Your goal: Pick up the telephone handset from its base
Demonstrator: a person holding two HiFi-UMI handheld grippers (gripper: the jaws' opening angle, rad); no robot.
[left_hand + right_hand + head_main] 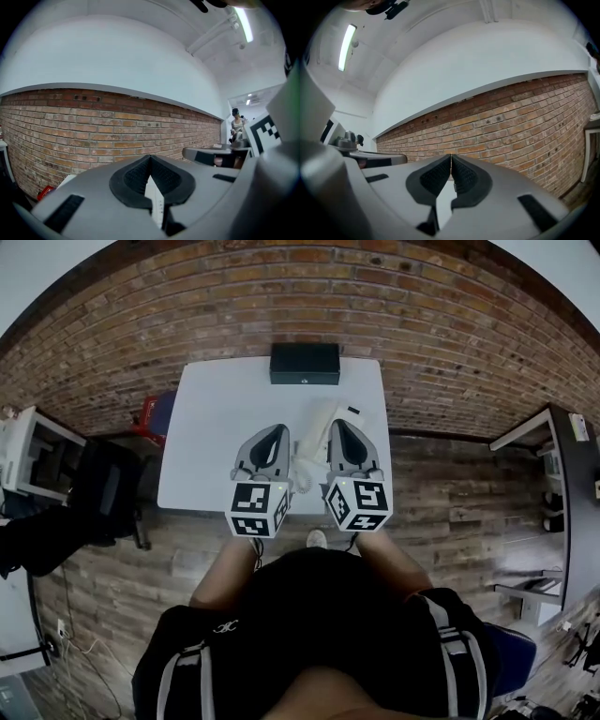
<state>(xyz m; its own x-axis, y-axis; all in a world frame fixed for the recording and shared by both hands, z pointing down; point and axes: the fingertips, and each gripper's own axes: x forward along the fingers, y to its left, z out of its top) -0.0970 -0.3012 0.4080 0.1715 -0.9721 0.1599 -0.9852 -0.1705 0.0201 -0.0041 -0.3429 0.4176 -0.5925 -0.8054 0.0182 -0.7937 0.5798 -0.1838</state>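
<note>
Two claws: the left claw point(277, 432) and the right claw point(338, 426) were held side by side over the near half of the table, both pointing away from the person.
Left claw state: its own view showed the jaws of the left claw point(150, 157) closed, the dark ribbed pads meeting at the tips with nothing between them. Only a sliver of white showed through the gap lower down.
Right claw state: the jaws of the right claw point(451, 156) were likewise together and empty, pads touching at the tips.
Marker cubes: one cube point(256, 509) sat at the rear of the left claw and another cube point(359, 503) at the rear of the right, both nearest the person.
Telephone: a white telephone point(322, 435) lay on the table in the gap between the two claws, apart from both sets of jaws. Whether the handset sat on its base could not be made out at this size.
Cord: a white coiled cord point(305, 484) curled near the table's front edge, between the claws.
Table: white and rectangular point(211, 427), standing against the wall.
Black box: a flat dark box point(305, 363) rested at the table's far edge, well beyond the telephone.
Wall: red brick wall point(187, 296) below, plain white above, as both claw views showed.
Floor: wood planks point(450, 493).
</note>
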